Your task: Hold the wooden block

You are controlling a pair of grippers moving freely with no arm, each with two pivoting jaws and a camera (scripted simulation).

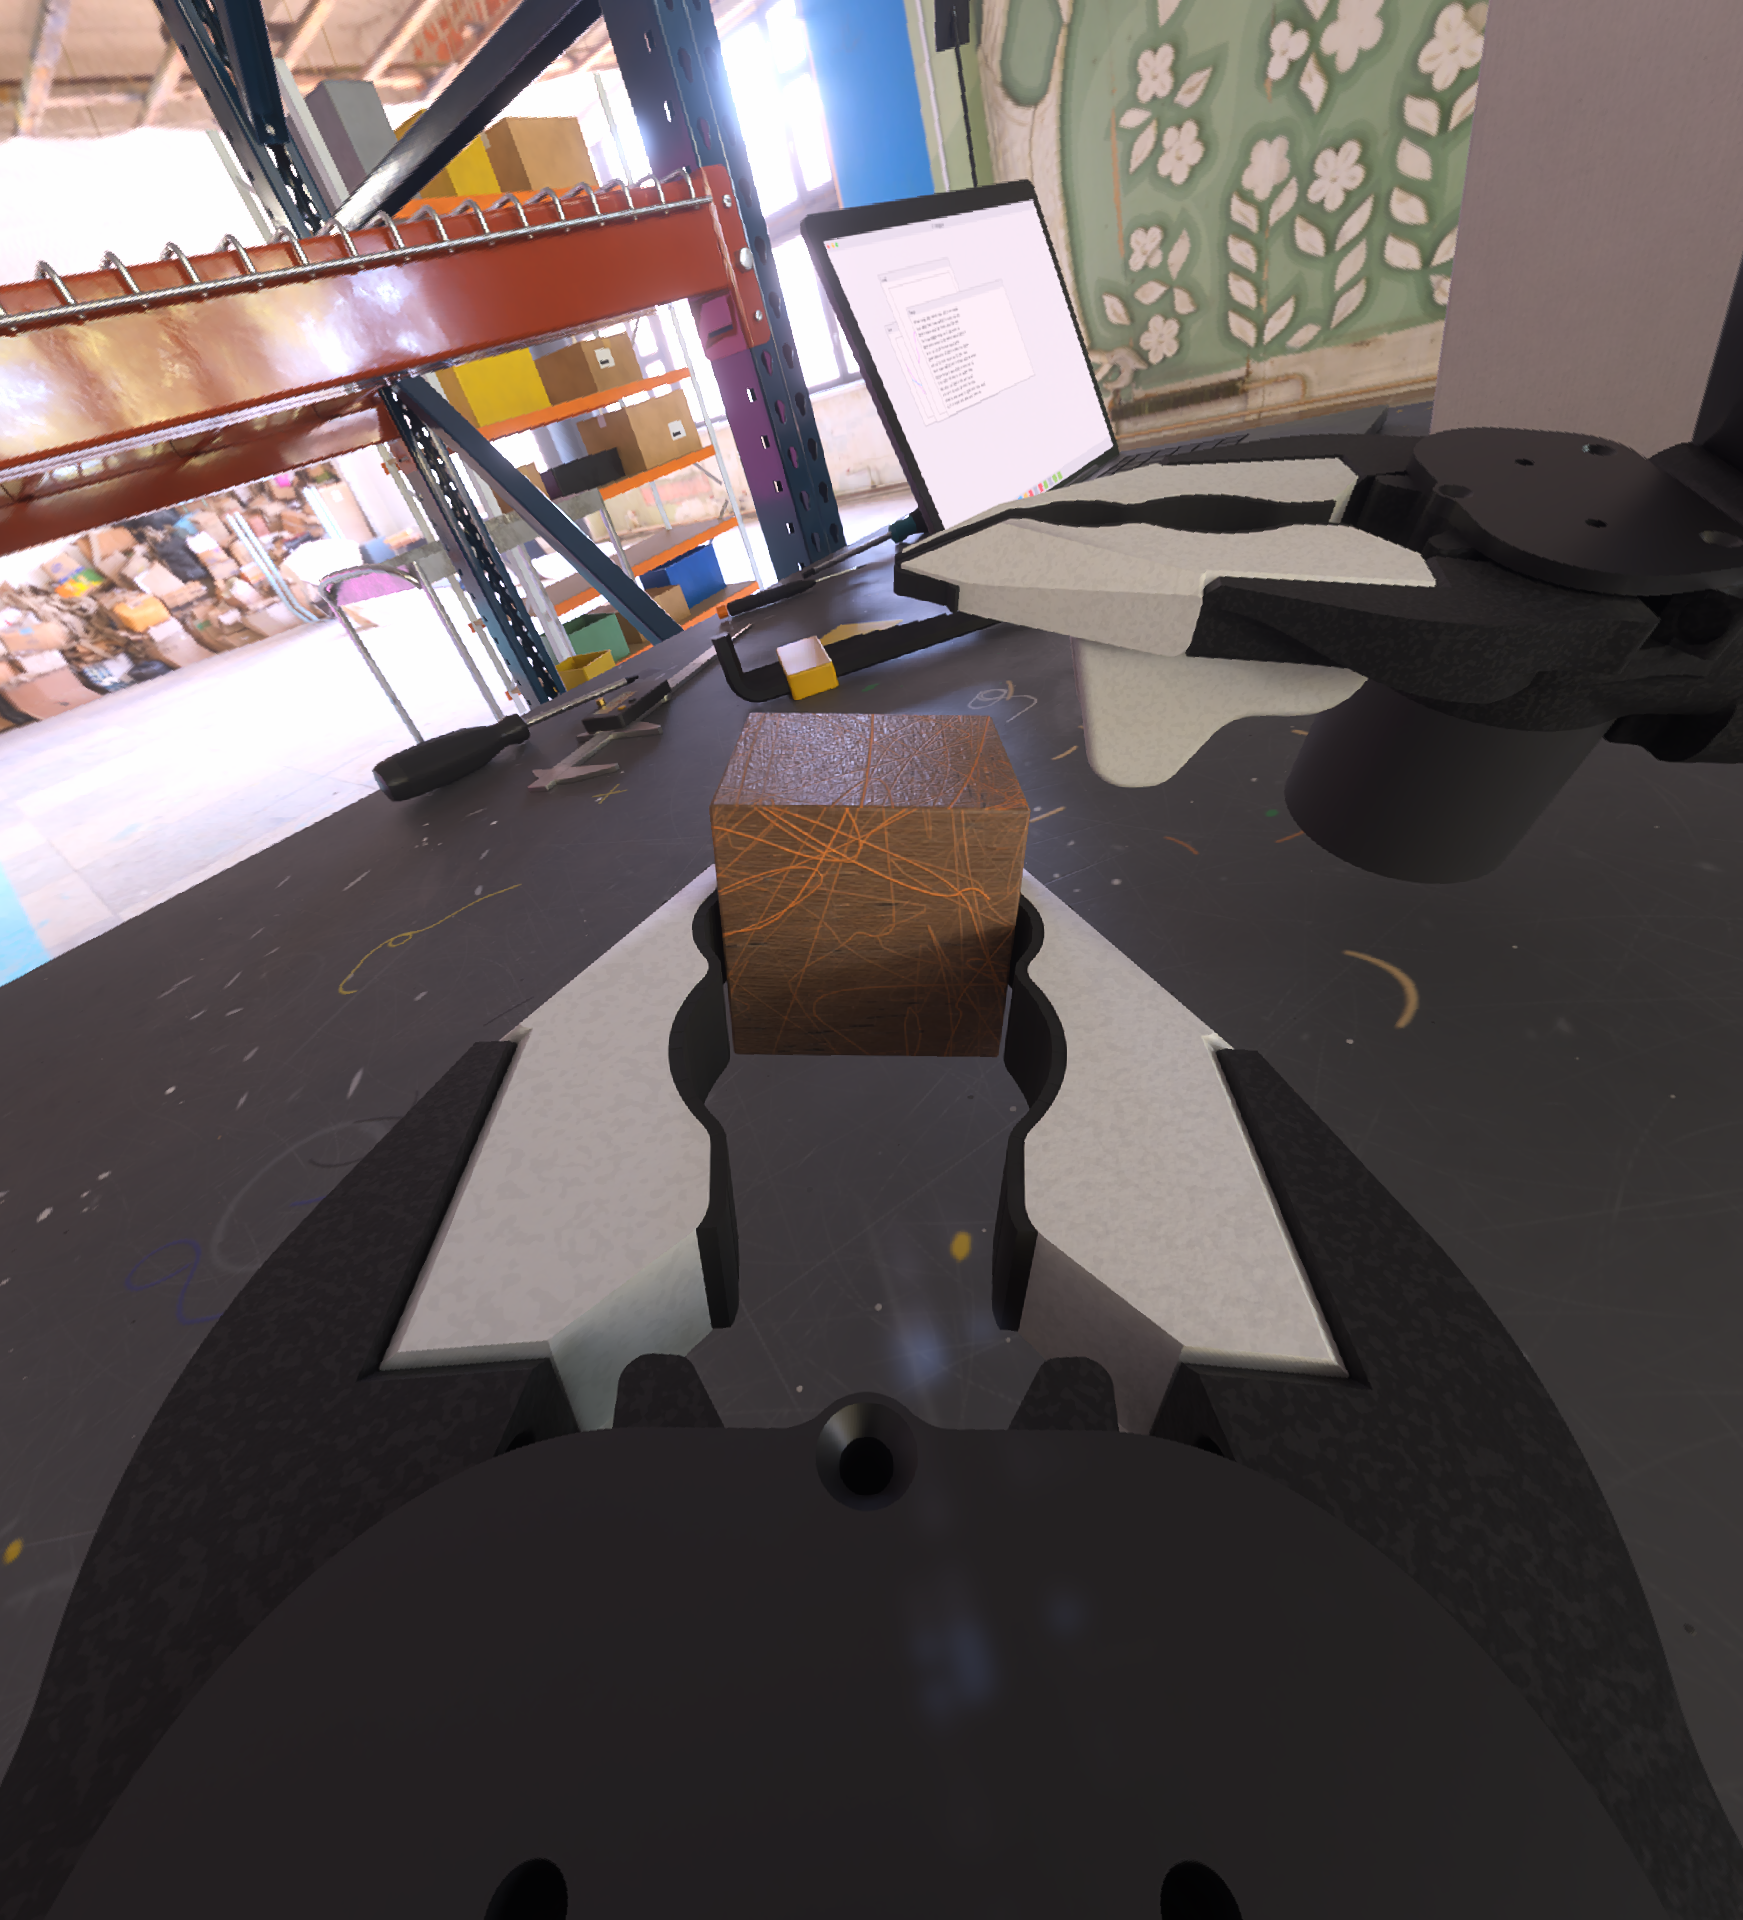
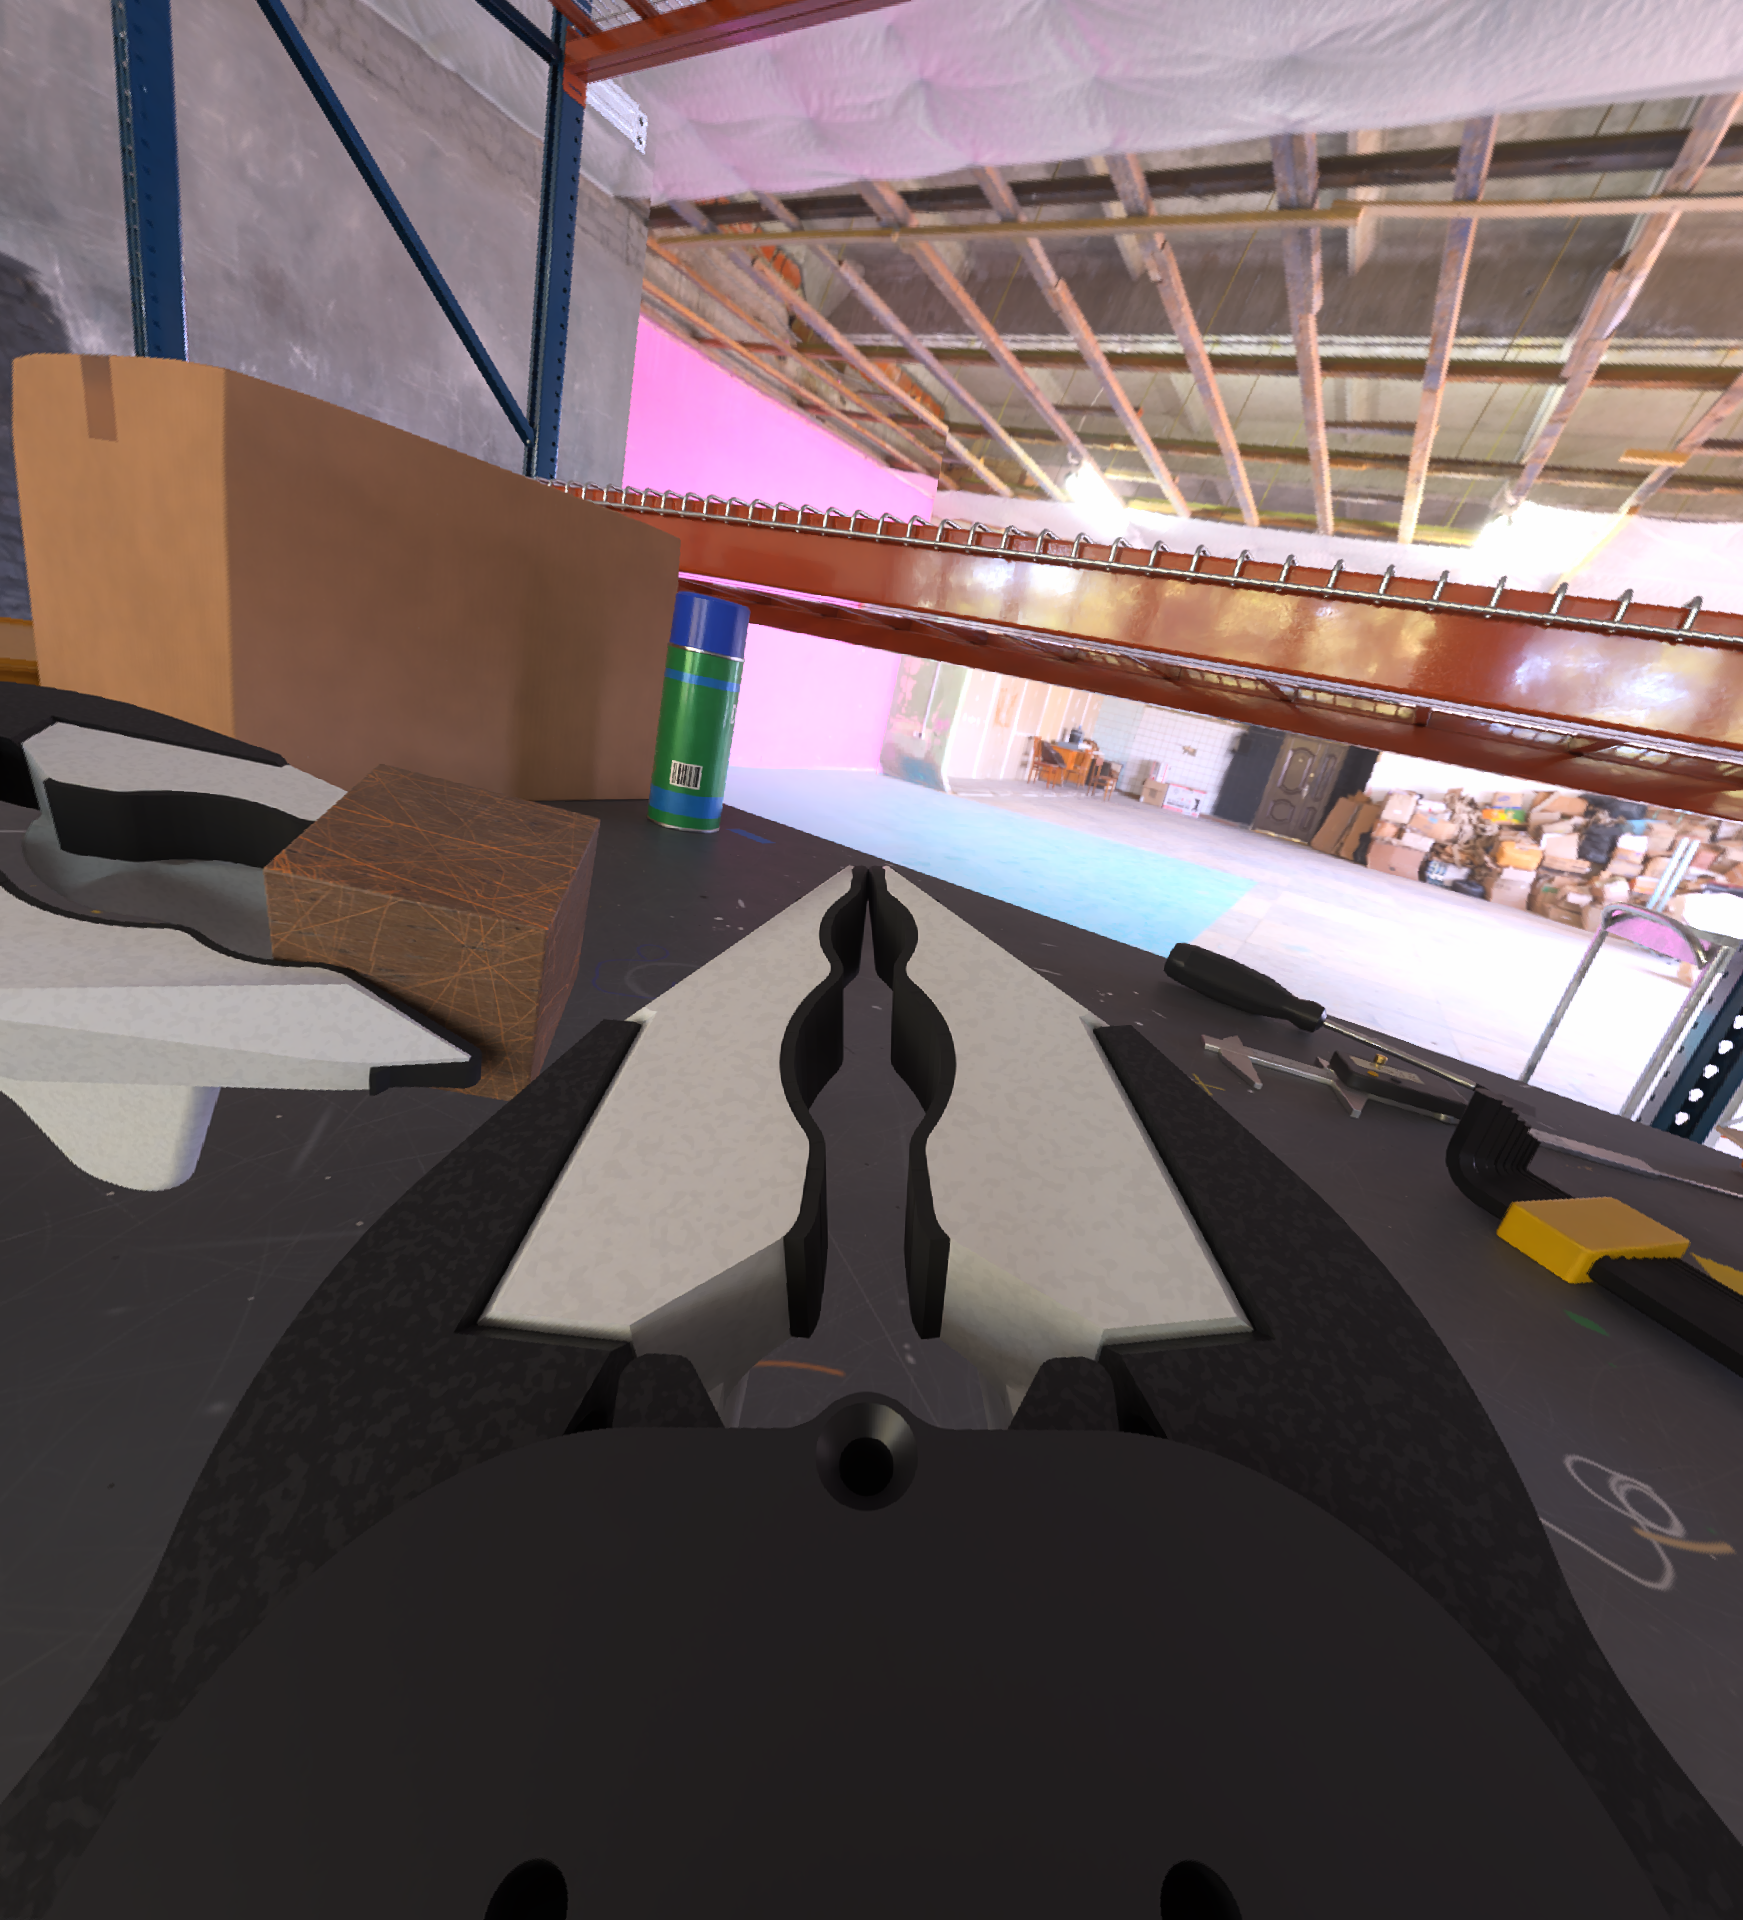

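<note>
The wooden block is a brown cube with orange scratch lines. It sits between the fingertips of my left gripper, which is shut on its two sides over the dark table. The right wrist view shows the same grip from the side, with the block in the left gripper. My right gripper is shut and empty, its tips touching. It hovers to the right of the block and shows in the left wrist view pointing left.
An open laptop stands behind the block. A screwdriver, small metal parts and a yellow box lie at the far edge. A cardboard box and a green spray can stand beyond. Hex keys lie right.
</note>
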